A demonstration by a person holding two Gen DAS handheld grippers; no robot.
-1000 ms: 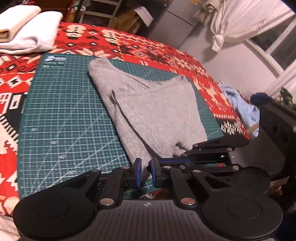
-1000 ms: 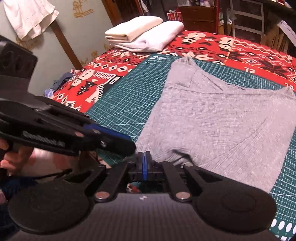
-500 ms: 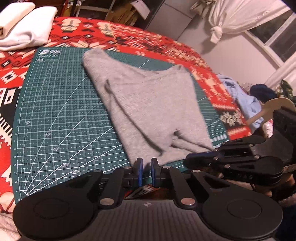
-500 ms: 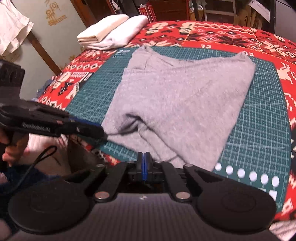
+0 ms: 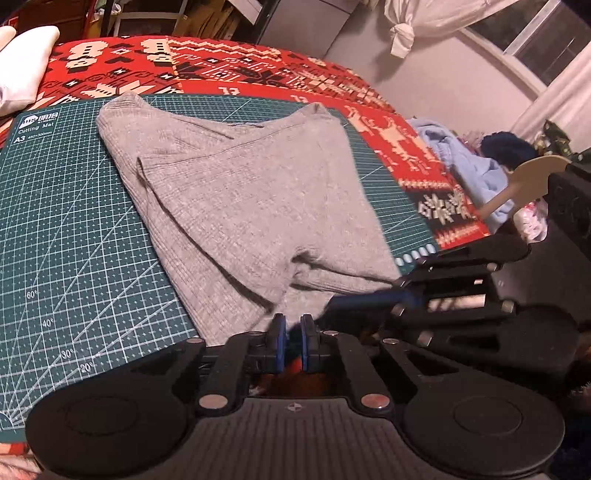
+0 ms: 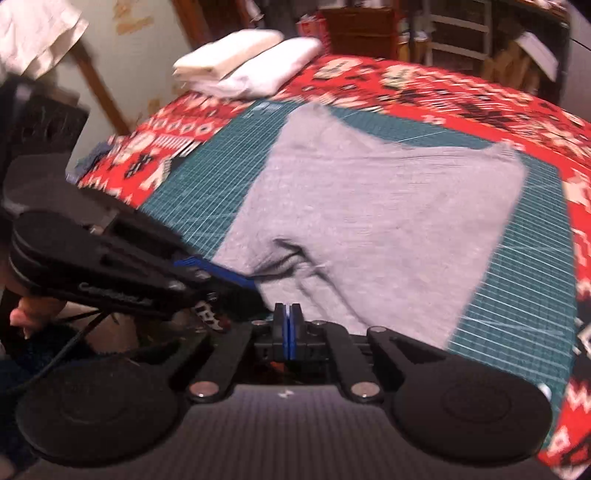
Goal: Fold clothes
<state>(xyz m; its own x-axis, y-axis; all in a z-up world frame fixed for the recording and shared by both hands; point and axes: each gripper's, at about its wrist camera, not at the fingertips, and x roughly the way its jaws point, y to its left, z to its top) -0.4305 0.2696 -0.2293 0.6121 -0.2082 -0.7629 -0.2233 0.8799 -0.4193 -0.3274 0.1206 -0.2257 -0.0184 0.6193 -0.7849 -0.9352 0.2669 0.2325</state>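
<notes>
Curtain (image 5: 436, 22) in left view, folded towels (image 6: 251, 66) in right

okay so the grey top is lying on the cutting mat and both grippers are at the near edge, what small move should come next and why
Probably nudge the left gripper forward onto the grey top hem and close. Its fingers stand slightly apart with nothing between them, just short of the cloth's near edge on the cutting mat. The right gripper is shut and looks empty.

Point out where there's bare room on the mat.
Bare mat lies left of the grey garment, up to the logo corner; a thinner strip borders its right. The near edge is crowded by both grippers.
</notes>
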